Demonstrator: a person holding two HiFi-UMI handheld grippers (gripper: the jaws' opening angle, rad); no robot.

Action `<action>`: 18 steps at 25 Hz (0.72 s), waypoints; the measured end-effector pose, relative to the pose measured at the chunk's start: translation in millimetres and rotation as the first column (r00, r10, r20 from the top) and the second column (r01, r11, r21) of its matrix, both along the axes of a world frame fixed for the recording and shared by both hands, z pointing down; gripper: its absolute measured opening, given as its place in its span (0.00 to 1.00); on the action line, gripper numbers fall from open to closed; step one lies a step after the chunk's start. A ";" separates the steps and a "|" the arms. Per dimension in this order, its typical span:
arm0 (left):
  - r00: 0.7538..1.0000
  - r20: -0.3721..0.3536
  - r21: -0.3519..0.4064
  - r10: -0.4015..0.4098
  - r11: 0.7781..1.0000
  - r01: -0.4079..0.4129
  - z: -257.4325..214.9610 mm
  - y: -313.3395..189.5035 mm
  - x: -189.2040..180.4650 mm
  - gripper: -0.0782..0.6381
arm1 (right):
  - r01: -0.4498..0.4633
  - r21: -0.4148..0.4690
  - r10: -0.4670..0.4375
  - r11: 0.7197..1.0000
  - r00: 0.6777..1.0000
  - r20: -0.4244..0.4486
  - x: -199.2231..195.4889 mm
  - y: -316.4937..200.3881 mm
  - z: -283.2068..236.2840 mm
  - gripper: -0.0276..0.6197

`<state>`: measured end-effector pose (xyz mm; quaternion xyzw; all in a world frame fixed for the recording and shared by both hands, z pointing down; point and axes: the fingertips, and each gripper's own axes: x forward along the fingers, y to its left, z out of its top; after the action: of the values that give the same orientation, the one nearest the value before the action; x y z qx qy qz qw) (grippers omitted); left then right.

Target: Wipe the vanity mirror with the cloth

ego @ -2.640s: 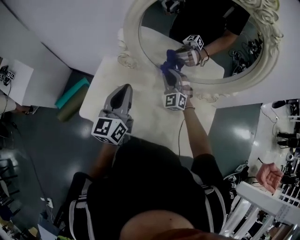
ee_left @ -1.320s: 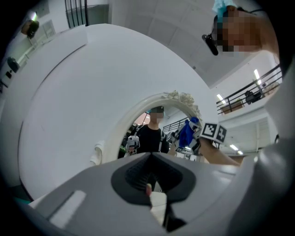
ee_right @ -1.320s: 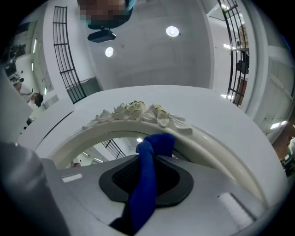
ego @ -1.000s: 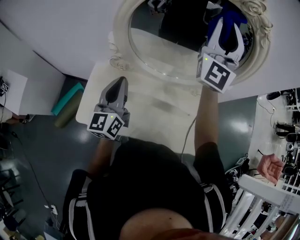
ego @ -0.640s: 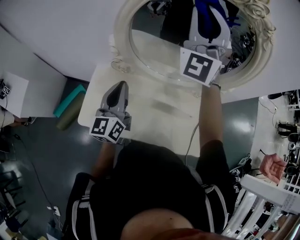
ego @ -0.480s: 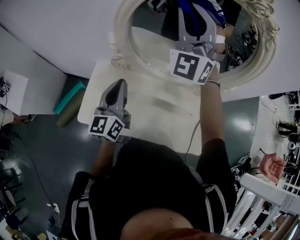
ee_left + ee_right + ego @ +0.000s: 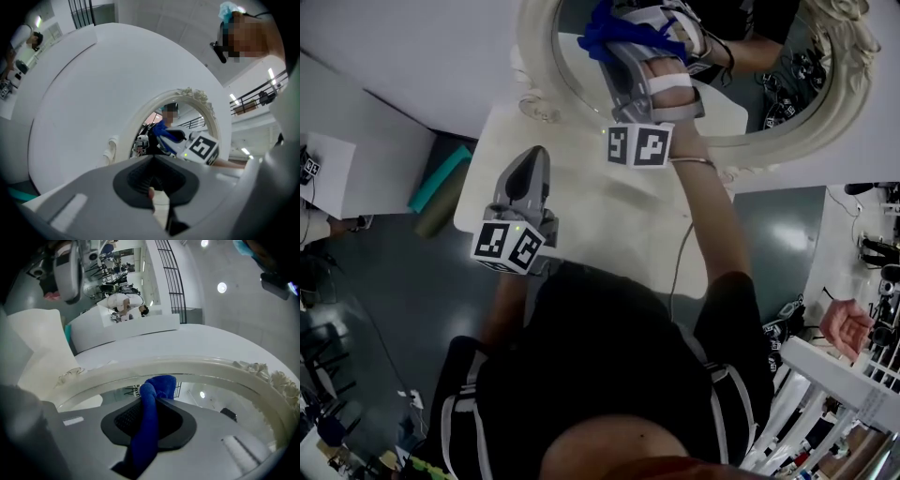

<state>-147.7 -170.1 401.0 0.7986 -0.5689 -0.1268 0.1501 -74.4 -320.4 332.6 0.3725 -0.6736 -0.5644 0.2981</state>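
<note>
Head view: the vanity mirror [image 7: 821,124] stands at the far edge of the white bench [image 7: 609,220], its oval frame against the wall. The right gripper [image 7: 614,47] reaches up to the left part of the glass, with the blue cloth [image 7: 596,28] bunched at its tip where it meets the mirror. The left gripper [image 7: 534,157] hangs low over the bench's near left part, well apart from the mirror and touching nothing that can be seen. Left gripper view: its jaws are pressed together with nothing between them; beyond them are the ornate frame [image 7: 202,101] and the other gripper at work. Right gripper view: the jaws pinch the cloth [image 7: 149,427] down its middle. A rolled end pokes past the jaws and lies on the glass just inside the lower frame [image 7: 197,365]. Judged as mid-wipe, with much of the glass seemingly not yet covered. Risks: the pinch holds only a narrow roll, so a hard sideways drag could pull it loose or fold it aside — the bare jaw tips would then scrape the glass. Nothing steadies the mirror, so pressing too firmly could rock or shift it. A wipe carried too wide could snag the cloth on the frame's scrollwork.
</note>
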 end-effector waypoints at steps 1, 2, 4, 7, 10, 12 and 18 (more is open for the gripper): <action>1.000 0.001 -0.001 -0.002 1.000 0.002 -0.4 0.4 1.1 0.12 | 0.001 -0.016 -0.001 1.000 1.000 -0.018 1.4 0.8 13.9 0.15; 1.000 0.001 -0.001 -0.003 1.000 0.003 -0.9 0.8 2.3 0.12 | 0.002 -0.032 -0.003 0.999 0.999 -0.035 3.8 1.7 28.4 0.15; 1.000 0.001 0.000 -0.003 1.000 0.003 -1.4 1.2 4.4 0.12 | -0.002 -0.069 -0.002 0.998 0.998 -0.065 10.9 3.2 60.2 0.15; 1.000 0.006 -0.002 -0.006 1.000 0.006 -0.3 2.5 4.9 0.12 | -0.024 -0.148 0.008 0.989 0.995 -0.104 26.0 5.2 111.6 0.15; 1.000 0.011 -0.008 -0.013 1.000 0.013 1.6 6.0 2.4 0.12 | -0.057 -0.219 0.027 0.974 0.990 -0.135 43.1 8.6 157.6 0.15; 1.000 0.011 -0.014 -0.015 1.000 0.016 3.4 8.3 0.9 0.12 | -0.080 -0.265 0.041 0.961 0.988 -0.147 54.4 10.4 182.6 0.15; 1.000 0.013 -0.023 -0.013 1.000 0.014 7.2 12.6 0.3 0.12 | -0.145 -0.392 0.080 0.908 0.981 -0.178 84.7 15.0 236.3 0.15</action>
<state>-147.4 -157.6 408.2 0.7937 -0.5767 -0.1162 0.1548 10.3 -305.4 568.9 0.2954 -0.7271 -0.4229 0.4530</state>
